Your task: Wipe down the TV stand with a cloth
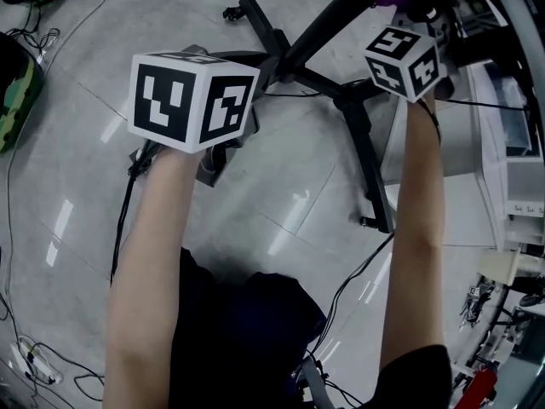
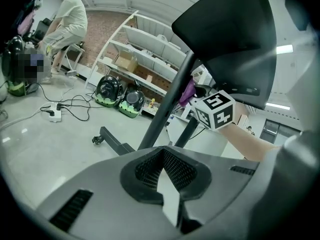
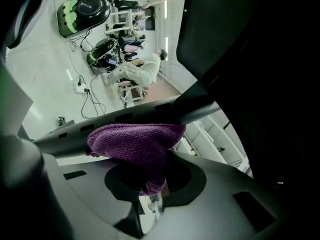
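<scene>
Head view, looking steeply down. I hold the right gripper (image 3: 152,191) high on the TV stand (image 1: 366,143), whose black pole slants up from a base of splayed legs on the pale tiled floor (image 1: 281,220). In the right gripper view its jaws are clamped on a purple knitted cloth (image 3: 132,144), and the bunched cloth lies against the dark pole crossing that view. The left gripper (image 2: 165,184) hangs lower, just beside the base; in its own view the jaws stand slightly apart with nothing between them, and the pole rises ahead. Behind are white shelving (image 2: 145,59), a power strip (image 2: 54,115) on the floor and a seated person (image 2: 70,21).
</scene>
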Demonstrator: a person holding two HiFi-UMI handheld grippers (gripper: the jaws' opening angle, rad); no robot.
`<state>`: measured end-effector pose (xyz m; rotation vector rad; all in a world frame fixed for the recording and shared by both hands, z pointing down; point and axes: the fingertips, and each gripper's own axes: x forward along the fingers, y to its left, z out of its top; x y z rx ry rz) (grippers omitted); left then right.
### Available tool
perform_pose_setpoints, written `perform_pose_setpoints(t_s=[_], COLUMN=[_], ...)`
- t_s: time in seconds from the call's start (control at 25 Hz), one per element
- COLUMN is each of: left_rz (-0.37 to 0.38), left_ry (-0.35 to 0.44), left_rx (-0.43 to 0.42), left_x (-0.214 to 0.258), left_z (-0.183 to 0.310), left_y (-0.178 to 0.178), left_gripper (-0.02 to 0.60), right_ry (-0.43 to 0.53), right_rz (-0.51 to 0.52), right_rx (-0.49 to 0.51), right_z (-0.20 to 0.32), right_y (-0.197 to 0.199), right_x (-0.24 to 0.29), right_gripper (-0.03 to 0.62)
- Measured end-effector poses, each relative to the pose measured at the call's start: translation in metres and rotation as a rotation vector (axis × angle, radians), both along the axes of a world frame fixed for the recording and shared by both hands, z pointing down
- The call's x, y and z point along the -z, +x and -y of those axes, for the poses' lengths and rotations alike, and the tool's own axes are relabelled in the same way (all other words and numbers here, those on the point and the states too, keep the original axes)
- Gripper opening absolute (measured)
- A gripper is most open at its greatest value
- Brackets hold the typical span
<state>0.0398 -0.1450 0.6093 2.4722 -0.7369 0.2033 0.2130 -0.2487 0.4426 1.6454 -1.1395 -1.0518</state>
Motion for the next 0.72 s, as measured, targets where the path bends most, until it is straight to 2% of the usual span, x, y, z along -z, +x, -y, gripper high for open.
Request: perform_pose_setpoints(t_s=[0.36, 0.56, 0.72], left_rz=[0.012, 0.028, 0.041], left_ry=[-0.005, 0.001, 0.003], left_rx=[-0.019, -0.026, -0.027], left_x=[-0.007, -0.009, -0.01], left_z=[-0.002, -0.002, -0.001], left_y=[0.005, 0.006, 0.005], left_gripper=[0.006, 0.006, 0.006], right_ry=[-0.112, -0.17, -0.205], right_rz=[0.003, 0.095, 0.118], right_rx=[-0.017, -0.013, -0.027], right_z=[0.0, 0.002, 0.003], right_y=[-0.001, 0.001, 0.003], right_x=[-0.074, -0.115, -0.144], right_gripper=[0.075, 0.075, 0.075])
